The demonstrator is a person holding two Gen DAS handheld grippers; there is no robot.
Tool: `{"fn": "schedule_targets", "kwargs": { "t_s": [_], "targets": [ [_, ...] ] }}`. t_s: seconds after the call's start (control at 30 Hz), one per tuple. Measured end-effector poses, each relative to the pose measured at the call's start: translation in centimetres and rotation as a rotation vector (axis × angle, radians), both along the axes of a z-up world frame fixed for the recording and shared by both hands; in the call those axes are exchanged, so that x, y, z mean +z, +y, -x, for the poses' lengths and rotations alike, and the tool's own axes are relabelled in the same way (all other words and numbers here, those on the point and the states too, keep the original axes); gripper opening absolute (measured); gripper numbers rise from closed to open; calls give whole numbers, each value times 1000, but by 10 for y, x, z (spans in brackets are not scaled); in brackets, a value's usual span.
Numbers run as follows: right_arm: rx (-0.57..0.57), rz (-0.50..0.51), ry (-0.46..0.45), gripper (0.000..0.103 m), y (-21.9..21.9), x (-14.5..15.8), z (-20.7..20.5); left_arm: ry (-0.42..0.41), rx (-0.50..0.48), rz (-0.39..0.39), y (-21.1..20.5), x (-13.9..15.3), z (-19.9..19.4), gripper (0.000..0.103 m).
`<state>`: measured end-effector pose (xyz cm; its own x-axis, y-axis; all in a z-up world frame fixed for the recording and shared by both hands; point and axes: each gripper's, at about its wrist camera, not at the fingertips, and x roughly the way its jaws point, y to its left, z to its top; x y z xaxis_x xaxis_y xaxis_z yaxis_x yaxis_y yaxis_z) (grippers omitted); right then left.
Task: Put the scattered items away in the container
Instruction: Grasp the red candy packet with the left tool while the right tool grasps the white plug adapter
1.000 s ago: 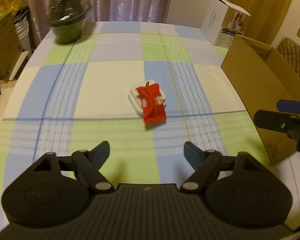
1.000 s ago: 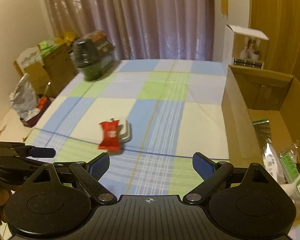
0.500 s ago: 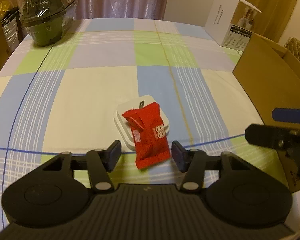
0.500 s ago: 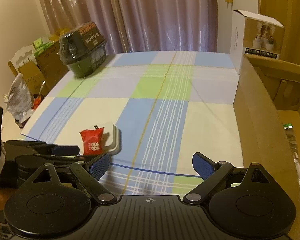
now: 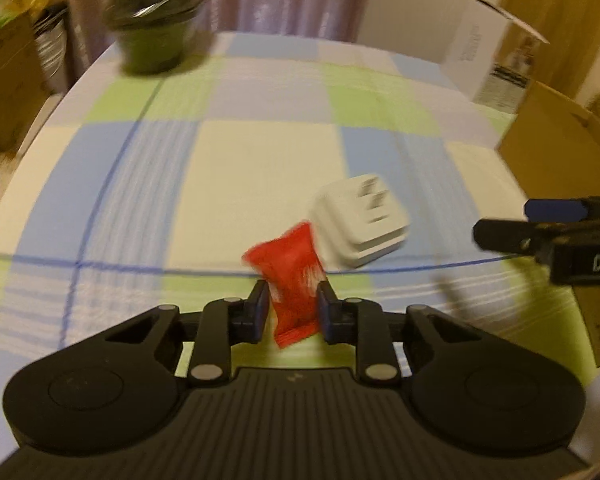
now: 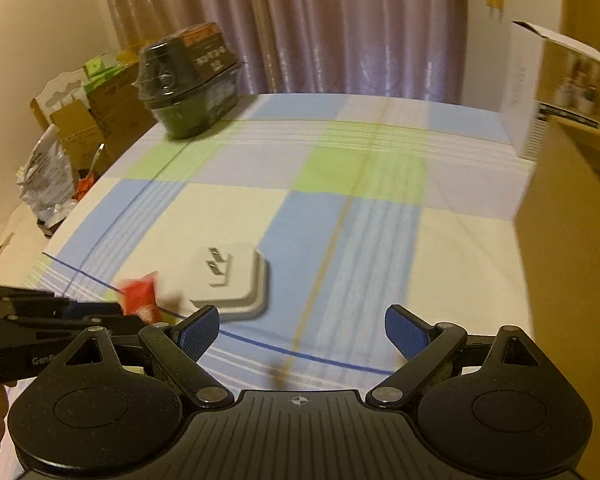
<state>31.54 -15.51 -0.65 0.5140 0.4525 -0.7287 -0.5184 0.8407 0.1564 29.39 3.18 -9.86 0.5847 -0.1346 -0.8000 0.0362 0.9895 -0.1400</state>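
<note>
A red snack packet (image 5: 294, 276) stands pinched between the pads of my left gripper (image 5: 292, 304), which is shut on its lower half just above the checked tablecloth (image 5: 260, 160). Just behind it to the right lies a white plug adapter (image 5: 360, 224), prongs up, no longer under the packet. In the right wrist view the adapter (image 6: 230, 280) lies ahead and left of my right gripper (image 6: 302, 328), which is open with nothing between its fingers. The packet (image 6: 140, 294) and left gripper (image 6: 92, 312) show at that view's left edge. The cardboard box (image 6: 572, 240) stands at the right.
A dark green lidded bowl (image 6: 188, 84) sits at the far left corner of the table. A white carton (image 6: 540, 92) stands at the far right behind the cardboard box (image 5: 560, 152). Boxes and bags lie beyond the table's left edge. My right gripper (image 5: 528, 222) reaches in at the right.
My left gripper moved forward and down and shut on the red packet, which now sits off the adapter. The right gripper came closer to the adapter, still open.
</note>
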Motion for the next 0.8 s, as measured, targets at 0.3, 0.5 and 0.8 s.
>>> {"fn": "schedule_targets", "kwargs": {
  "t_s": [0.3,0.5,0.8],
  "targets": [
    [110,15,-23,95,52,-24,-11,-12,80,72,29,-7,3,38],
    [146,44,-11,95,71,-37,-19,-28,101,107,28,-17,4,48],
    [171,73,-9,72,84,-54,-29,-69,55,49,19,-22,10,52]
  ]
}}
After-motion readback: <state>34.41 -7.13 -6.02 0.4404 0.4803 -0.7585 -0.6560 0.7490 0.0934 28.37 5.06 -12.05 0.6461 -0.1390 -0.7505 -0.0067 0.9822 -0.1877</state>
